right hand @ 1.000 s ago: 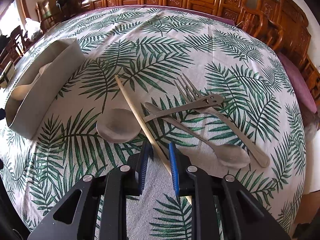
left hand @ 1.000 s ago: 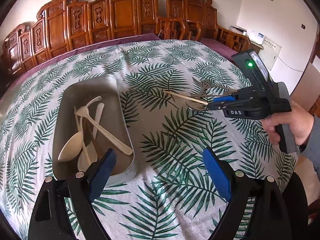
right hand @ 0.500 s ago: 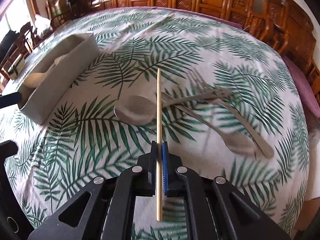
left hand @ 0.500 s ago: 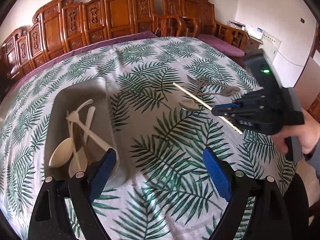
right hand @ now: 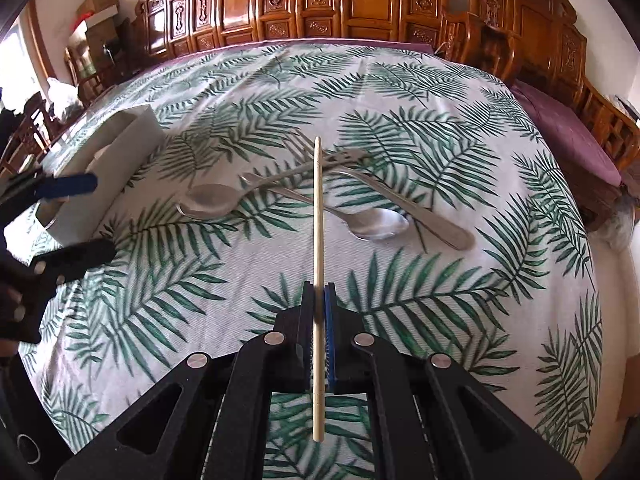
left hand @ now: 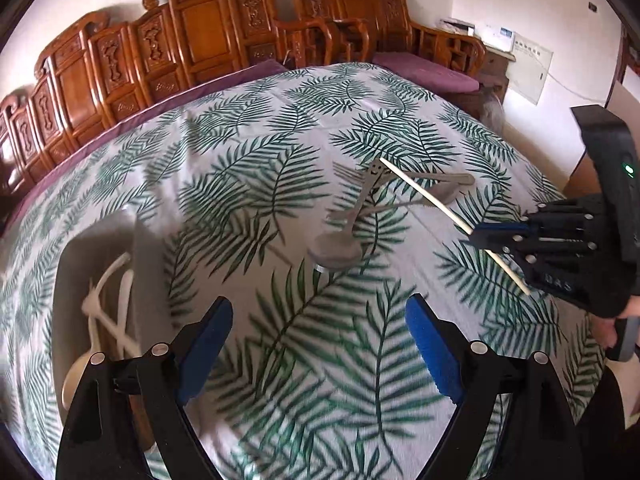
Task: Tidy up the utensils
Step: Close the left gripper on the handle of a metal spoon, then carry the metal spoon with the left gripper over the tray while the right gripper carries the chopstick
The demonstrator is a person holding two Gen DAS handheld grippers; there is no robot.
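Observation:
My right gripper (right hand: 319, 300) is shut on a wooden chopstick (right hand: 317, 220) and holds it above the tablecloth; it also shows at the right of the left wrist view (left hand: 478, 236), with the chopstick (left hand: 424, 196) sticking out. Under the chopstick lie two metal spoons (right hand: 210, 202) (right hand: 378, 222) and forks (right hand: 340, 158) in a loose pile (left hand: 360, 208). My left gripper (left hand: 318, 336) is open and empty, low over the cloth. A grey tray (left hand: 64, 264) with several pale plastic utensils (left hand: 116, 304) lies at its left, also in the right wrist view (right hand: 120, 144).
The table wears a white cloth with green palm leaves (left hand: 280, 160). Carved wooden chairs (left hand: 192, 40) ring its far side, some with purple cushions (right hand: 560, 128). The left gripper shows at the left edge of the right wrist view (right hand: 56, 220).
My right gripper closed on the chopstick and lifted it off the pile of cutlery. The left gripper shifted right, so the tray slid toward the left edge of its view.

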